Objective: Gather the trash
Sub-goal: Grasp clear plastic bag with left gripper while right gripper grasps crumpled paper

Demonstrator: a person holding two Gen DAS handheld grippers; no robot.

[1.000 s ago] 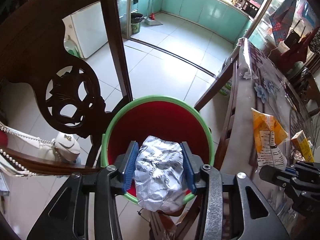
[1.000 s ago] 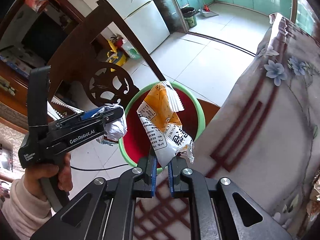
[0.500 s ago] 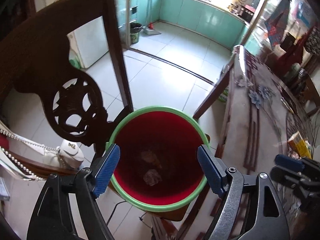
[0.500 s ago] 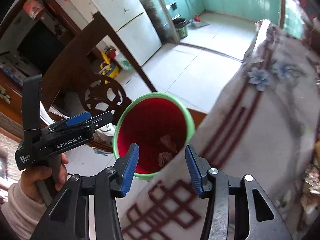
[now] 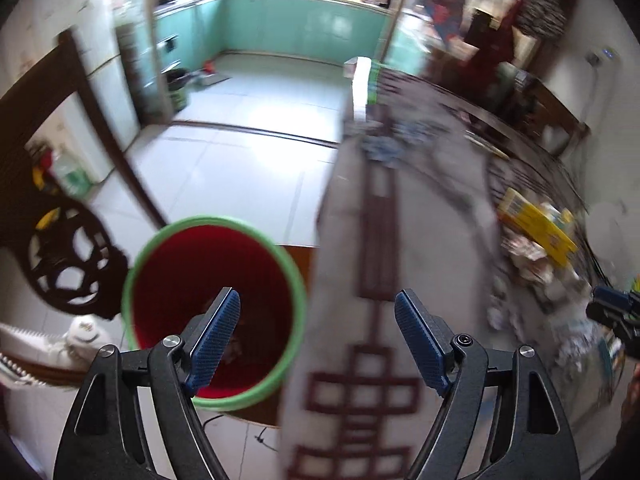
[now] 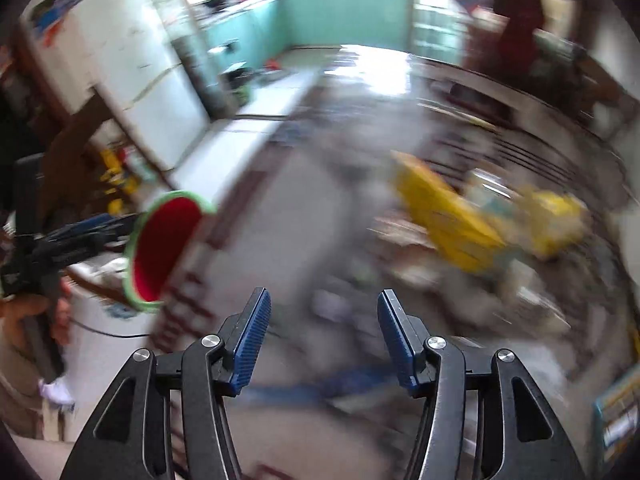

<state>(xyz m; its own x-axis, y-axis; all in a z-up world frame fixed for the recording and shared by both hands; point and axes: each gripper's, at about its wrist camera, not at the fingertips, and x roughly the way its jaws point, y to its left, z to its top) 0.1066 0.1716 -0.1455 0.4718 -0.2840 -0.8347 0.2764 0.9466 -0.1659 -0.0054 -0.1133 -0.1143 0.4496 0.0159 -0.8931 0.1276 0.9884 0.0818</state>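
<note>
Yellow wrappers (image 6: 452,224) lie blurred on the patterned tablecloth (image 6: 304,216) ahead and right of the right gripper (image 6: 320,332), the nearer one, jaws just opening and empty; the left gripper (image 5: 316,336) gapes empty beside the red bin (image 5: 212,280).

Left gripper (image 5: 316,312): matte black frame, 2 angled fingers (image 5: 216,336) faced with ribbed blue pads, silver screw heads at the pivots, triangular cut-outs in the outer arms.

Right gripper (image 6: 320,316): same black build, 2 blue ribbed pads (image 6: 250,340), 4 round silver screws, triangular cut-outs.

Seen from the right wrist camera, the left gripper has a black pistol-style handle gripped by a hand (image 6: 24,316); detail blurred.
</note>
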